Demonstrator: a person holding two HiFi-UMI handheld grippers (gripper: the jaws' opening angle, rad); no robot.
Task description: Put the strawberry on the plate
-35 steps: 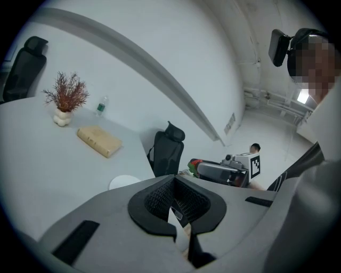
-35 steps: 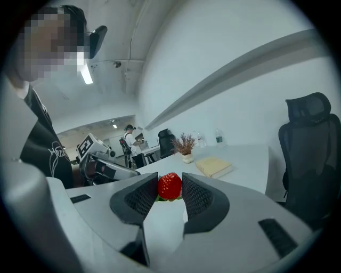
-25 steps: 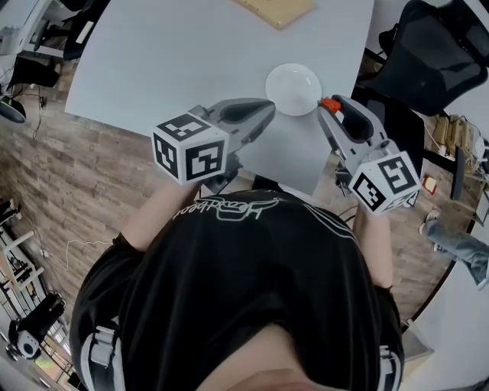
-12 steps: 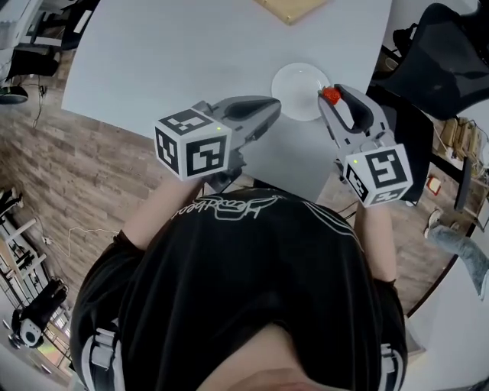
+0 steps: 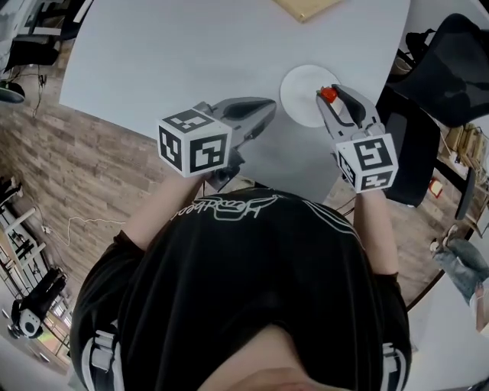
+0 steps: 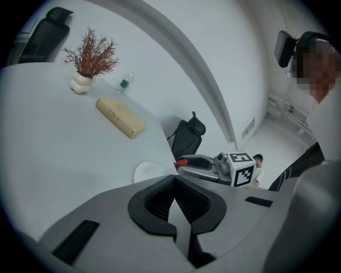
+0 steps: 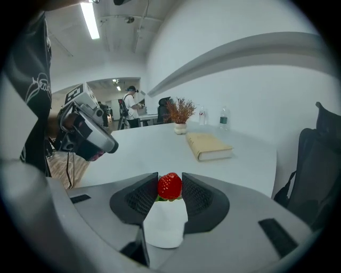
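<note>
A red strawberry [image 5: 328, 95] [image 7: 169, 186] is pinched between the pads of my right gripper [image 5: 330, 98] [image 7: 170, 182], which is shut on it. The berry hangs over the right rim of the white plate [image 5: 304, 95] on the white table; in the right gripper view the plate [image 7: 165, 226] shows below the jaws. My left gripper [image 5: 265, 108] [image 6: 173, 184] hovers left of the plate, shut and empty. The left gripper view shows the plate [image 6: 148, 171] and the strawberry [image 6: 181, 162] at the other gripper's tip.
A tan book [image 5: 307, 7] [image 6: 121, 117] [image 7: 209, 145] lies farther back on the table [image 5: 191, 53]. A vase of dried twigs [image 6: 81, 80] and a bottle [image 6: 123, 83] stand beyond it. A black chair [image 5: 451, 65] is right of the table's edge.
My right gripper has carried the strawberry from beside the plate's right edge to over its rim. The left gripper has barely moved.
</note>
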